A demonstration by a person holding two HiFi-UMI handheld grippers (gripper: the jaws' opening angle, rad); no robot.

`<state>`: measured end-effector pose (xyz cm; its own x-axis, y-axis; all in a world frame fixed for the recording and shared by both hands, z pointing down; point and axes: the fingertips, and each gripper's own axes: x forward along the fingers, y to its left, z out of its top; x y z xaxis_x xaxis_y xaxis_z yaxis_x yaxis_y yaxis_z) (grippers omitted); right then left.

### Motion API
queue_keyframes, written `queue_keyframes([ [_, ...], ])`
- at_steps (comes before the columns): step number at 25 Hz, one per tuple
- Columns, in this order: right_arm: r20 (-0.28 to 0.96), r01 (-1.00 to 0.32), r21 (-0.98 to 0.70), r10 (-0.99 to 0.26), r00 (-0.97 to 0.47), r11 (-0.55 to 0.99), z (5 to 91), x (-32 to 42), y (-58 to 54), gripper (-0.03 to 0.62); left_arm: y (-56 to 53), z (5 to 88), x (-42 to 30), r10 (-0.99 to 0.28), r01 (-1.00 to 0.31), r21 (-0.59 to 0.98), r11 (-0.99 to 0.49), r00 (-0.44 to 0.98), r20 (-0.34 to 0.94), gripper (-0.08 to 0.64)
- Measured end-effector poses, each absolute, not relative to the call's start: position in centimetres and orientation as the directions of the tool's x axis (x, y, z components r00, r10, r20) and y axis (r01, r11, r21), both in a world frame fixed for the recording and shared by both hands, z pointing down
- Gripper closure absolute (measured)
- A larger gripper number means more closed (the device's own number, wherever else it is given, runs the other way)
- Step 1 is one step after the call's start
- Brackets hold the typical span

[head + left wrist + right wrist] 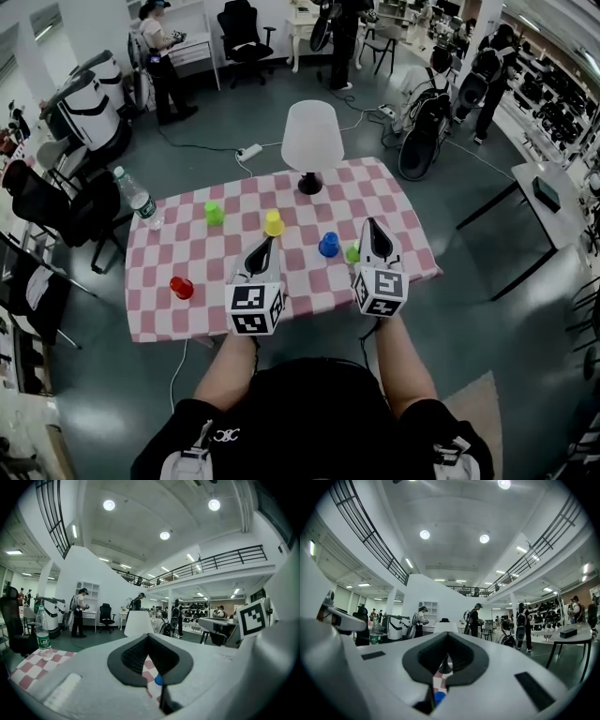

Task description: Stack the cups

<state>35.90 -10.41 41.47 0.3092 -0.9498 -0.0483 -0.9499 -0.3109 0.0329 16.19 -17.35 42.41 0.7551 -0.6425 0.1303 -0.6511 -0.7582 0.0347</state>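
No legible text (bottle label [43, 641] blurred)

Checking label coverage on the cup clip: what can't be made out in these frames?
Green cup beside the right gripper: head view, the gripper covers its right side.
Blue cup: both gripper views show only a sliver past the shut jaws; gripper bodies hide the rest.
Red cup, yellow cup: in neither gripper view, gripper bodies block the table.
Cup openings, up or down: too small in head view.
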Motion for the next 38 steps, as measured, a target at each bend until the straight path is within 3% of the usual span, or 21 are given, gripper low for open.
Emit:
queue_keyframes([
  [6,-0.01,-0.974,0.04,-0.975,0.222,-0.222,43.7,38.5,-10.3,0.589,-15.7,42.7,18.7,-0.669,-0.678,0.03,-0.735,0.731,0.135,0.545],
  [7,-0.008,-0.982,0.024,-0.982,0.188,-0.188,44.2,38.7,-10.5,0.511,-15.5,42.8,18.9,-0.674,-0.683,0.027,-0.73,0.726,0.138,0.545],
  [8,0.002,-0.988,0.01,-0.988,0.157,-0.157,44.8,38.9,-10.7,0.394,-15.3,43.0,19.1,-0.68,-0.689,0.024,-0.725,0.72,0.142,0.545],
  [9,0.017,-0.991,0.004,-0.991,0.135,-0.135,45.6,39.1,-11.0,0.371,-15.2,43.1,19.1,-0.686,-0.696,0.021,-0.718,0.713,0.146,0.545],
  [19,0.259,-0.992,0.014,-0.958,0.125,-0.126,57.7,41.4,-13.7,0.336,-14.9,44.4,16.0,-0.774,-0.788,-0.003,-0.616,0.604,0.189,0.545],
  [38,0.508,-0.991,-0.037,-0.856,0.092,-0.128,71.9,43.5,-14.8,0.267,-14.0,46.8,13.0,-0.848,-0.867,-0.062,-0.494,0.465,0.255,0.545],
])
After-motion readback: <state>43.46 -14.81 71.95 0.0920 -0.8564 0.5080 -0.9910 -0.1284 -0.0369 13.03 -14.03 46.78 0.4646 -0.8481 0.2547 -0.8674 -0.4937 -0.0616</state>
